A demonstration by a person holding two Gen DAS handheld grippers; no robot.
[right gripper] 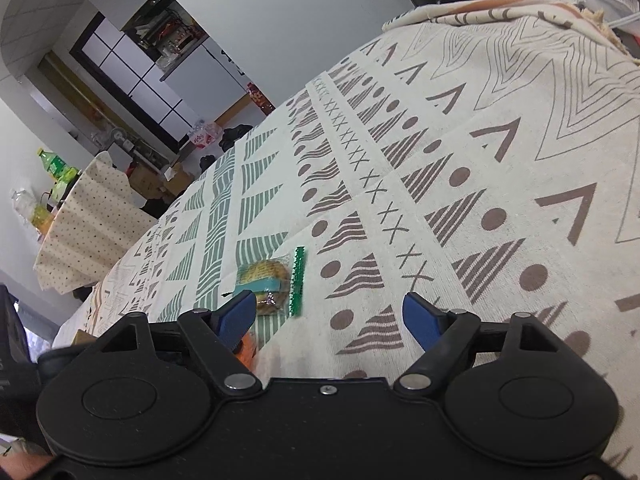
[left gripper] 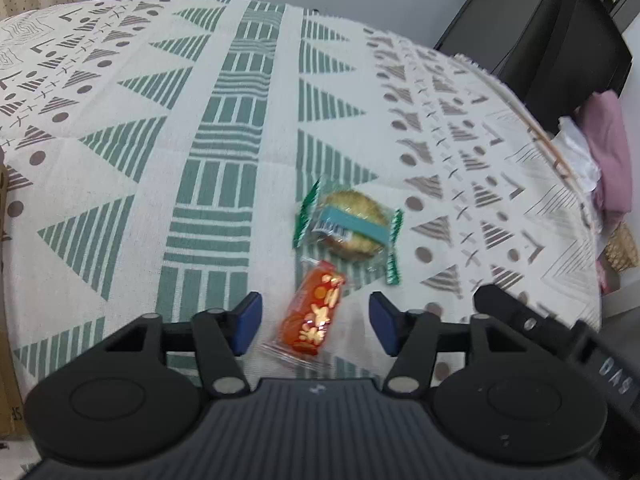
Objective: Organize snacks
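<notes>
A red-orange snack packet [left gripper: 314, 316] lies on the patterned tablecloth [left gripper: 224, 152], between the open blue pads of my left gripper [left gripper: 316, 322]; the pads do not touch it. Just beyond it lies a clear packet with a round biscuit and green ends [left gripper: 350, 228]. In the right wrist view the biscuit packet [right gripper: 272, 284] lies just ahead of the left pad of my open, empty right gripper [right gripper: 330, 316]. A sliver of the orange packet [right gripper: 246, 350] shows behind that pad. The right gripper's black body [left gripper: 560, 344] shows at the left wrist view's right edge.
The tablecloth [right gripper: 460, 160] covers the whole table. A dark chair [left gripper: 552, 32] and pink cloth [left gripper: 608, 148] are past the right edge. A cardboard box edge [left gripper: 6, 360] is at the left. A second cloth-covered table with bottles [right gripper: 80, 216] stands beyond.
</notes>
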